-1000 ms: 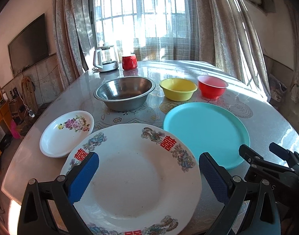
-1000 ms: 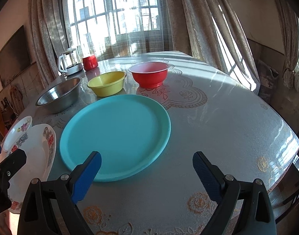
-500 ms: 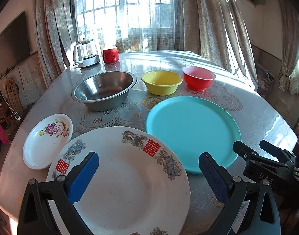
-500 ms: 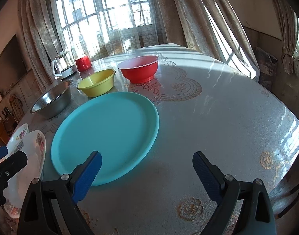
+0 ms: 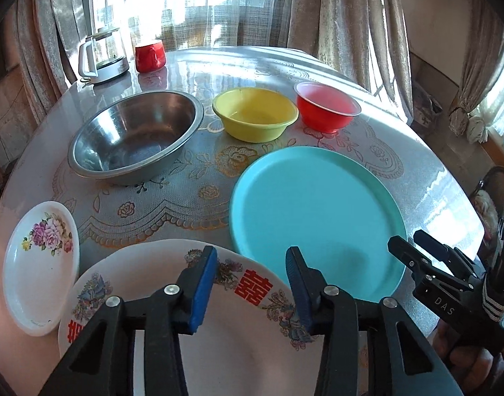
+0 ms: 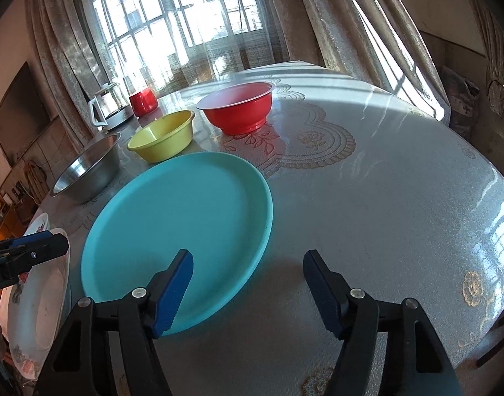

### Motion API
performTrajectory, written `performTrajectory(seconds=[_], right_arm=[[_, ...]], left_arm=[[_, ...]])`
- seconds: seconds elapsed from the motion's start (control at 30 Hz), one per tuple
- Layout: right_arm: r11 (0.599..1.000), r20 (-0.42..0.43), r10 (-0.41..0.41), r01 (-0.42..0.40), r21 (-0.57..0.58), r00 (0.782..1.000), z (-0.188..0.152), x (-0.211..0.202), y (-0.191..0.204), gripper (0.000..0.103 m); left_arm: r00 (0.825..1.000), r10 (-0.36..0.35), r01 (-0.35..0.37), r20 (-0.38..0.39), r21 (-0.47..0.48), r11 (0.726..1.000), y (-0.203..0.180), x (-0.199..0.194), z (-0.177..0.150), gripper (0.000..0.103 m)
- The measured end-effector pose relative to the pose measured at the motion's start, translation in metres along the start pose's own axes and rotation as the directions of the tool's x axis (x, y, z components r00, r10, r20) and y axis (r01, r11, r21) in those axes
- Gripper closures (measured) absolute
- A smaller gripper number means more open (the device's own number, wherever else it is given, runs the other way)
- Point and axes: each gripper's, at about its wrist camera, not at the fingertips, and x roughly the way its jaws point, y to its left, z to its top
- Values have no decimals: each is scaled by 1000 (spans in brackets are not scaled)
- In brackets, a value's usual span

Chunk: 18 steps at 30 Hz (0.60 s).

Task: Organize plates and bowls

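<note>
A large white plate with red characters lies nearest me. My left gripper hangs over its far rim, jaws closing, with no pad pressing on anything. To its right lies a teal plate. My right gripper stands over that teal plate's near right edge, jaws also closing: one finger above the plate, the other above bare table. A small flowered plate sits at the left. Behind stand a steel bowl, a yellow bowl and a red bowl.
A glass kettle and a red mug stand at the table's far edge by the curtained window. The round table carries a patterned cloth. A chair stands beside it on the right.
The jaws of both grippers have narrowed from wide open. The left gripper has tipped downward and shifted toward the big white plate's far rim. The right gripper has edged closer to the teal plate.
</note>
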Motion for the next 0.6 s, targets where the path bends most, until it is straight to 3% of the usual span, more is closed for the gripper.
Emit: performTrajectory(seconds=[0.13,0.37,0.6], right_arm=[[1000,0,-1,1,-17,1000,3,4,1,47],[999,-1,-5,5,-34,1000,6,8,0,62],[999,0,-10,10,-50,1000,8,10,-2,74]], left_arm=[[1000,4,-3,-18,22,1000,0,12,16,77],[996,7,-5,-90,21,1000,5,46,41,78],[988,13,-7,-152,42,999,6,75,45,78]])
